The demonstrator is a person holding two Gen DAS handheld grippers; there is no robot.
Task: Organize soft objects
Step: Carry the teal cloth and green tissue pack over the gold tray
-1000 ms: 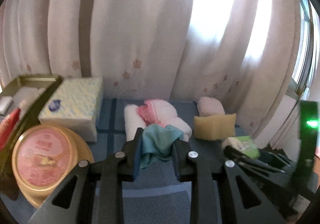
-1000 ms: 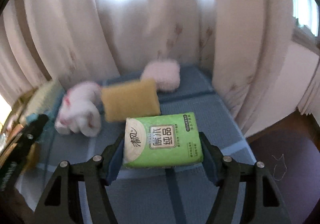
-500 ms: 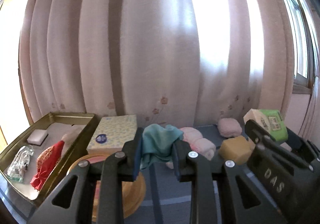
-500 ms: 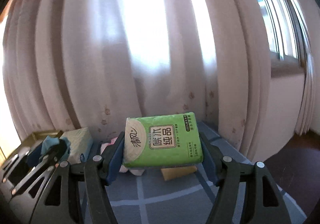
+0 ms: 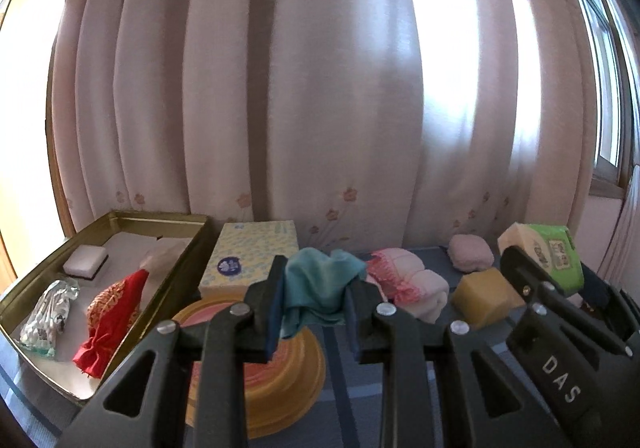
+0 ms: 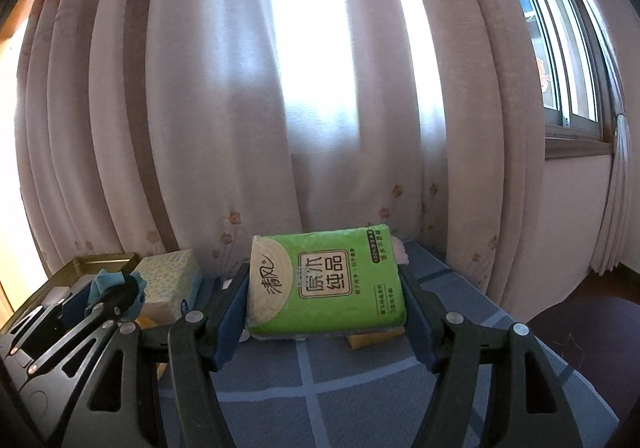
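My left gripper [image 5: 316,290] is shut on a teal cloth [image 5: 320,282], held above the table. My right gripper [image 6: 326,288] is shut on a green tissue pack [image 6: 326,282], also held up; it shows at the right of the left wrist view [image 5: 550,254]. On the blue table lie a rolled pink-and-white towel [image 5: 408,282], a pink puff [image 5: 470,258] and a yellow sponge [image 5: 486,296]. A gold tin tray [image 5: 36,288] at the left holds a red cloth [image 5: 112,318], a white sponge [image 5: 86,264] and a foil packet [image 5: 50,312].
A yellow-patterned tissue box [image 5: 254,254] stands beside the tray, and a round yellow tin with a pink lid [image 5: 276,364] sits under my left gripper. Curtains [image 5: 320,88] hang close behind the table. The table's right edge drops to the floor [image 6: 592,324].
Both grippers have risen and levelled with their loads, from close over the table to well above it. Since half a second ago the view has barely shifted.
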